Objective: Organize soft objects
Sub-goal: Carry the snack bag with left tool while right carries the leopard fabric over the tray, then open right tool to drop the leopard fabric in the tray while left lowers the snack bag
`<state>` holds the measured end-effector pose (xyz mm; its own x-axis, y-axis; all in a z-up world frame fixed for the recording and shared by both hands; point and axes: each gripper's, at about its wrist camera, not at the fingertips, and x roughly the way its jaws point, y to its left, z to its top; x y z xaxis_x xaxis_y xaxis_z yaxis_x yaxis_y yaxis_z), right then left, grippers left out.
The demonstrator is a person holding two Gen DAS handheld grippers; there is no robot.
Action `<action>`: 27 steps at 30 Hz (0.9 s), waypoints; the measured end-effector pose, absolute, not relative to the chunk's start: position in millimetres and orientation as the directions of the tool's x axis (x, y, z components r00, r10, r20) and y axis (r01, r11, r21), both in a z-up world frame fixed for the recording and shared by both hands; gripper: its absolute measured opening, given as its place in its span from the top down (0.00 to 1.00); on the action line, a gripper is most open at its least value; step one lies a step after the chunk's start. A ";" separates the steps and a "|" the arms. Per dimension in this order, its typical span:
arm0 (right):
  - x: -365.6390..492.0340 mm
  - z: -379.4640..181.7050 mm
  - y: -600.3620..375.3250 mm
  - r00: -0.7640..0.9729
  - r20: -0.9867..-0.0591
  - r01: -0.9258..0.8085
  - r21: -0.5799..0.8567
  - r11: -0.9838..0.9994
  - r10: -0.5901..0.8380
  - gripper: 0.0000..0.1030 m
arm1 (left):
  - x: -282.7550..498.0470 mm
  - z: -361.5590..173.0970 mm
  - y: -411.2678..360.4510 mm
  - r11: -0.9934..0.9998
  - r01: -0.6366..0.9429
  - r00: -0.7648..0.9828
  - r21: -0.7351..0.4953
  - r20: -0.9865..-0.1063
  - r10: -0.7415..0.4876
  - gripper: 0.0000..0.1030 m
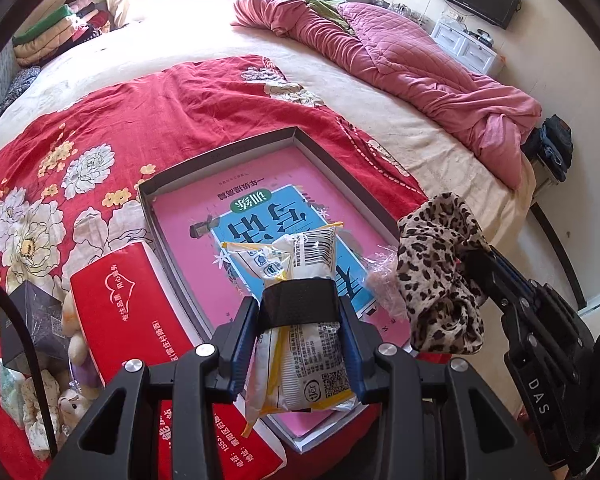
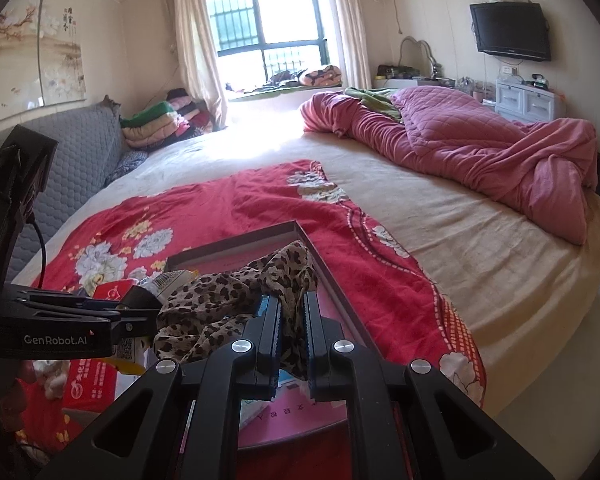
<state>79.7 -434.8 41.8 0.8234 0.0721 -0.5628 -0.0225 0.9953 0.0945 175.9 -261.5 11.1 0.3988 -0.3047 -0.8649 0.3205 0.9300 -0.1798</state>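
Left wrist view: left gripper [image 1: 299, 300] clamps a snack packet [image 1: 300, 344], right gripper [image 2: 292, 312] pinches a leopard scarf [image 2: 236, 292], both over the box [image 1: 220, 158]; neither is placed, and plush toys [image 1: 74, 320] wait beside it.

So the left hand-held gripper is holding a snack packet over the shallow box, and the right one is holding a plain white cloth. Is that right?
Not quite. The right hand-held gripper is shut on a leopard-print cloth, not a plain white one; the right wrist view shows this. The rest holds: the left hand-held gripper grips the snack packet over the shallow box.

Pink quilt [image 2: 480, 152], wall television [image 2: 510, 32], barred window [image 2: 268, 20]
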 end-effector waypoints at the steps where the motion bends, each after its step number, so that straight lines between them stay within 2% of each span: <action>1: 80.6 39.8 -435.1 0.819 -0.569 -0.023 0.093 0.995 0.073 0.91 | 176.6 9.0 -262.8 0.930 0.322 0.395 -0.176 -0.868 -0.301 0.62; 12: 90.9 16.6 -427.9 0.756 -0.650 -0.055 0.049 0.997 0.073 0.91 | 182.8 -6.5 -268.9 0.934 0.321 0.374 -0.157 -0.885 -0.277 0.62; 27: 100.2 -11.6 -422.4 0.702 -0.708 -0.076 0.037 0.996 0.080 0.89 | 186.9 -26.1 -276.4 0.933 0.329 0.334 -0.145 -0.906 -0.259 0.62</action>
